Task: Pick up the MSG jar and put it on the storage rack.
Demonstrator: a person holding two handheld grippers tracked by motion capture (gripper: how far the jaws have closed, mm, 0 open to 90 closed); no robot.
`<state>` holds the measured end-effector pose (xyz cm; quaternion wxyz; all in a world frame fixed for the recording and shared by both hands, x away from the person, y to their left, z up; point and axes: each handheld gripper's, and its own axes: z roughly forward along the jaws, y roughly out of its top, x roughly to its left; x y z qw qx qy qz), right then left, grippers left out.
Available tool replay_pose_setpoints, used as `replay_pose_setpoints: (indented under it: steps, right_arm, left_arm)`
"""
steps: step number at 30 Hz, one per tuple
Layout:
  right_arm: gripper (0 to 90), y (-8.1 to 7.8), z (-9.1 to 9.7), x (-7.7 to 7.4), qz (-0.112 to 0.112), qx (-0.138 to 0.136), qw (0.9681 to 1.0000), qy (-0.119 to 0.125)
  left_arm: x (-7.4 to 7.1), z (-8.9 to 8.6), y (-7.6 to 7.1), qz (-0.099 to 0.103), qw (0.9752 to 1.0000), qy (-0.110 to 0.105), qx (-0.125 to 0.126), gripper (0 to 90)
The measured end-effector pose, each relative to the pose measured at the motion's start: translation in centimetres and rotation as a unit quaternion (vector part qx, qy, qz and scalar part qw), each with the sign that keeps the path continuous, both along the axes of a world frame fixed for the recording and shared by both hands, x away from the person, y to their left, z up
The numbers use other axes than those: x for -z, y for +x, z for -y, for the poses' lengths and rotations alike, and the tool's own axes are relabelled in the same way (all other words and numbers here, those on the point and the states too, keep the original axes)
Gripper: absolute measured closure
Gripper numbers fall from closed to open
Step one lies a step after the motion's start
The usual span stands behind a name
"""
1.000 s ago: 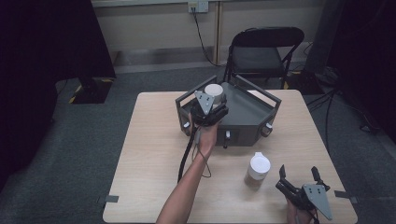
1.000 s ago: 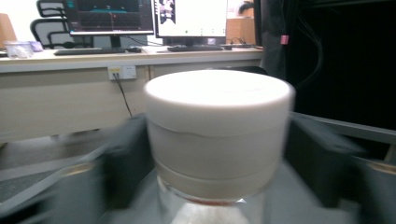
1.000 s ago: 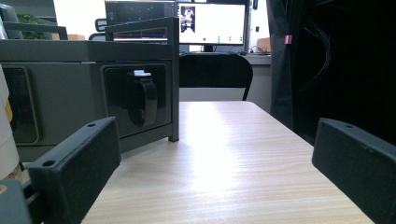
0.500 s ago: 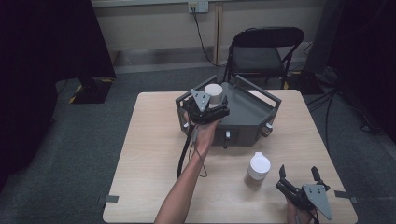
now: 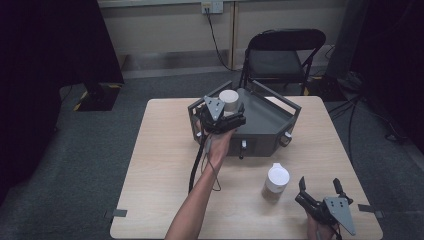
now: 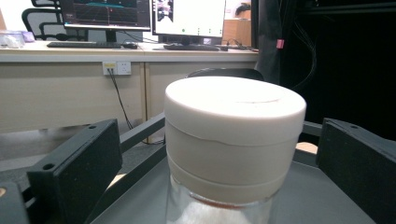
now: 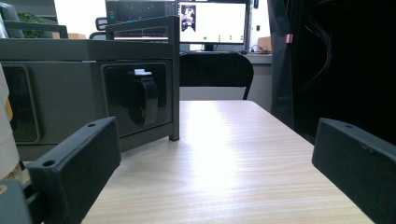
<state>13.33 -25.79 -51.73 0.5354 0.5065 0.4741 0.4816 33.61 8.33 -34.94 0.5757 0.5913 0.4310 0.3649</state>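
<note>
My left gripper [image 5: 223, 116] has eased back a touch from a second ago, jaws spread wide on either side of the white-lidded jar [image 5: 229, 100], not touching it. Jar now stands on its own inside the grey tray [image 5: 270, 117], near the tray's left rear corner, so I'd judge it placed and let go. My right gripper [image 5: 320, 194] hasn't moved, released, empty, low at the table's [image 5: 160, 165] near right edge. Second jar [image 5: 276, 182] sits just left of it, probably next to go in.
</note>
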Motion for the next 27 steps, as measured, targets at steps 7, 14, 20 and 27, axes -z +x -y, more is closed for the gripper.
replay_pose_setpoints:
  steps: [7, 14, 20, 27]
  right_arm:
    - [0.3, 0.0, 0.0, 0.0, -0.001, 0.000, 1.0000, 0.000]
    - [0.3, 0.0, 0.0, 0.0, -0.001, 0.000, 1.0000, 0.000]
    - [0.3, 0.0, 0.0, 0.0, -0.001, 0.001, 1.0000, 0.000]
    - [0.3, 0.0, 0.0, 0.0, -0.001, 0.001, 1.0000, 0.001]
  left_arm:
    - [0.2, -0.7, -0.7, 0.005, 0.9999, -0.004, 0.009, 0.0]
    - [0.2, -1.0, -1.8, 0.017, 0.9997, 0.000, 0.015, 0.0]
    - [0.2, -1.3, -2.9, 0.023, 0.9995, 0.014, 0.016, 0.0]
    - [1.1, -1.6, -4.4, 0.021, 0.9997, -0.004, 0.014, 0.0]
